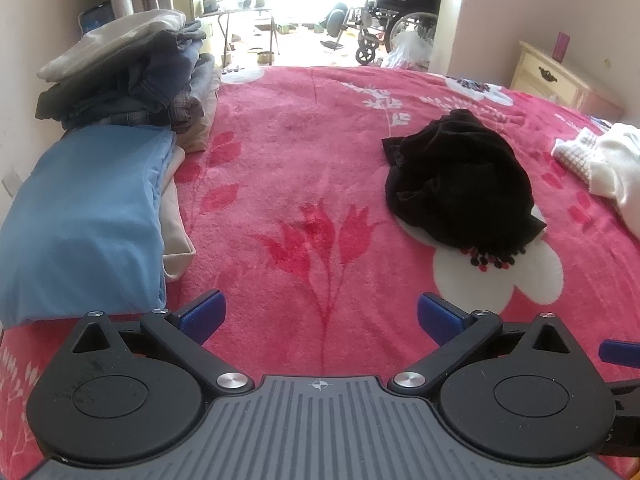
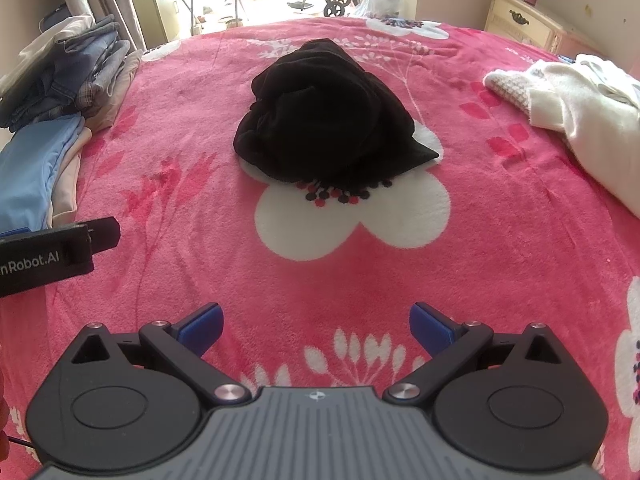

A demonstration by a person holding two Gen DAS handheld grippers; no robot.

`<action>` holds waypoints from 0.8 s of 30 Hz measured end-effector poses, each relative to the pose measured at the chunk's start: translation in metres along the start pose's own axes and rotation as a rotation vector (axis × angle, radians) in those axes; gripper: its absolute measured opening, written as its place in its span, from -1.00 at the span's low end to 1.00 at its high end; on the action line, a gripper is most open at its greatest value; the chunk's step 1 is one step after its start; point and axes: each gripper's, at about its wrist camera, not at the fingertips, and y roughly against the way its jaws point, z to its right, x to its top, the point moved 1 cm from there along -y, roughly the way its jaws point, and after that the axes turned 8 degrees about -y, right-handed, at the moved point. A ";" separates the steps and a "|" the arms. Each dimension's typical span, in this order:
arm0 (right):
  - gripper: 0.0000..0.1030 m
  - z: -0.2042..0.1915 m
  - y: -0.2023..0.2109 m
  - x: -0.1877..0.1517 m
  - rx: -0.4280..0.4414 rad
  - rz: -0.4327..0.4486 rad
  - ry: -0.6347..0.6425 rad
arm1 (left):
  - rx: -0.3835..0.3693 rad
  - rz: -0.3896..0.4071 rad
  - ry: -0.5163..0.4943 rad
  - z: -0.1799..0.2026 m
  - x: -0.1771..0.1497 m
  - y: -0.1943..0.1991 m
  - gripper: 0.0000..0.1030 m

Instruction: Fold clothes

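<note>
A crumpled black garment [image 1: 460, 178] [image 2: 324, 120] lies in a heap on the pink floral blanket [image 1: 300, 184] [image 2: 200, 208]. It rests partly on a white flower print. My left gripper [image 1: 320, 316] is open over bare blanket, with the heap ahead and to its right. My right gripper [image 2: 316, 326] is open too, nothing between its blue fingertips, and the black heap lies straight ahead of it. The left gripper's body [image 2: 48, 254] shows at the left edge of the right wrist view.
A folded blue garment [image 1: 84, 220] [image 2: 32, 172] lies at the left on a beige one, with a stack of folded jeans and shirts [image 1: 132, 76] [image 2: 68, 76] behind it. White clothes [image 1: 604, 160] [image 2: 580, 108] lie at the right. A cream nightstand [image 1: 556, 76] and a wheelchair [image 1: 396, 16] stand beyond the bed.
</note>
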 end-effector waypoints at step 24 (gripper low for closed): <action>0.97 0.000 -0.004 -0.002 -0.003 -0.004 -0.001 | -0.037 0.013 -0.007 0.003 0.001 -0.008 1.00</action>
